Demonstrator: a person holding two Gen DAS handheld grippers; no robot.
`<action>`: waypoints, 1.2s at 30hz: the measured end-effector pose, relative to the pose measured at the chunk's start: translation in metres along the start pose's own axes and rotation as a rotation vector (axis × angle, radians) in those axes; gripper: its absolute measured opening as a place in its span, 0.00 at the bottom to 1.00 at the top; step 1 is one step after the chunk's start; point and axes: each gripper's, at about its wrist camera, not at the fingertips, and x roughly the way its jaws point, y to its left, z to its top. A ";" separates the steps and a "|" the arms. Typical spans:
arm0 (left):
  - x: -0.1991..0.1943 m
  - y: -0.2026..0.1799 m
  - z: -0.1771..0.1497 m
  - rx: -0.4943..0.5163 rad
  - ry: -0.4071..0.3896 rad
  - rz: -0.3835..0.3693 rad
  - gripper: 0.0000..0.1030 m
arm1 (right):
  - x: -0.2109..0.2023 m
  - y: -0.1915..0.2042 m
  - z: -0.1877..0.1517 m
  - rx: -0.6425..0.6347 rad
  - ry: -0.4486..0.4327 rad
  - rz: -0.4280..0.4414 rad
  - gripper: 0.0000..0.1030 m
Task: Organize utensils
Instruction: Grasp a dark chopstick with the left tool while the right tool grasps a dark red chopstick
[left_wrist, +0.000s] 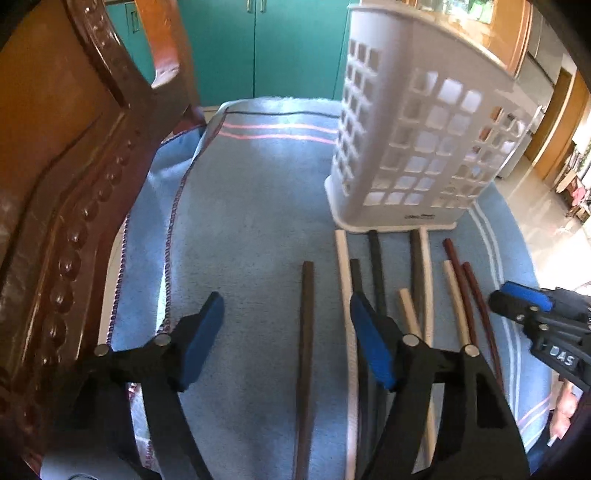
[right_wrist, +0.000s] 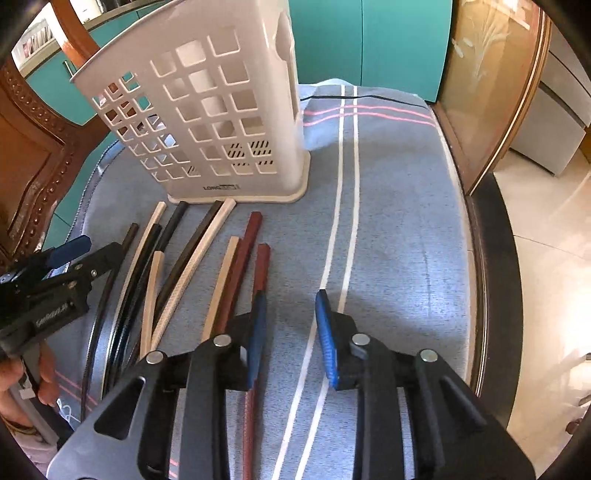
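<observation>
Several chopsticks lie side by side on a blue towel (left_wrist: 251, 221): a dark brown one (left_wrist: 306, 332), white ones (left_wrist: 345, 280), black ones (left_wrist: 377, 269) and red-brown ones (right_wrist: 245, 254). A white lattice utensil holder (left_wrist: 417, 140) stands upright just behind their tips; it also shows in the right wrist view (right_wrist: 207, 118). My left gripper (left_wrist: 286, 310) is open, its jaws either side of the dark brown chopstick, above the towel. My right gripper (right_wrist: 290, 302) is open and empty, just right of the red-brown chopsticks.
A carved wooden chair back (left_wrist: 62, 177) rises at the left edge. Teal cabinets (left_wrist: 266, 44) stand behind. A wooden-framed glass panel (right_wrist: 491, 88) stands at the right. The towel (right_wrist: 391, 206) has white stripes at the right of the chopsticks.
</observation>
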 end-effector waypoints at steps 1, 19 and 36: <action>0.005 -0.001 0.000 0.008 0.013 0.020 0.65 | 0.000 0.001 0.000 -0.002 0.000 -0.003 0.27; 0.017 -0.020 0.000 0.114 0.009 0.127 0.46 | -0.003 0.012 -0.010 -0.061 -0.048 -0.014 0.35; 0.017 -0.015 -0.002 0.133 0.001 0.114 0.54 | 0.010 0.030 -0.007 -0.079 -0.048 -0.123 0.35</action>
